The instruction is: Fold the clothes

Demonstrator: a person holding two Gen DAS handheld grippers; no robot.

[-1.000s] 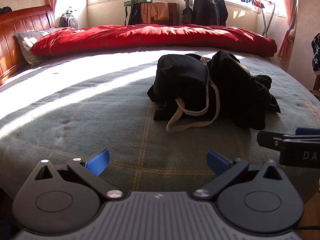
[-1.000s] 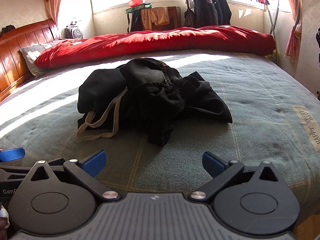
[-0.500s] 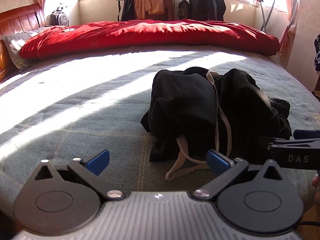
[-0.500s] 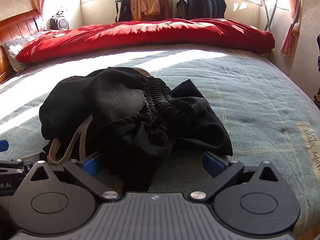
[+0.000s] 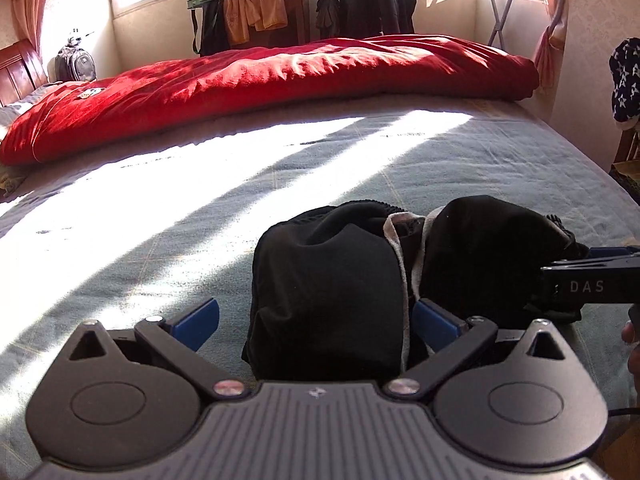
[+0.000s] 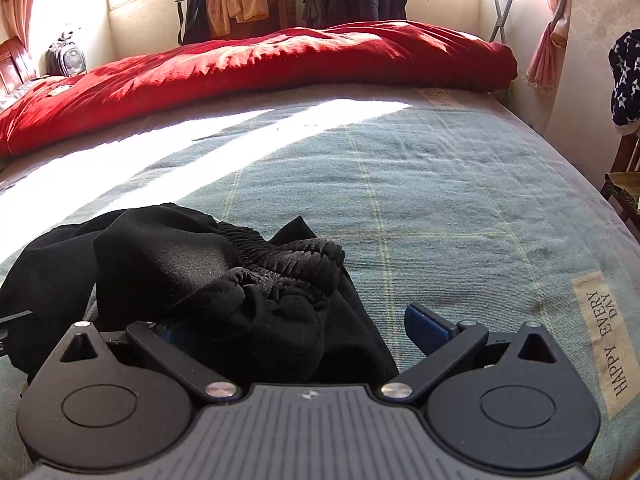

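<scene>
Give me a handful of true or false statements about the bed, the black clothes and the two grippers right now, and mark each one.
1. The black clothes lie crumpled in a heap on the bed. True.
2. The left gripper is shut on the cloth. False: its jaws stand open, with the heap between them.
3. A red quilt lies along the far side of the bed. True.
4. The right gripper is lifting the clothes off the bed. False: it is open and the heap rests on the bed.
5. The clothes are neatly folded. False: they are bunched up.
</scene>
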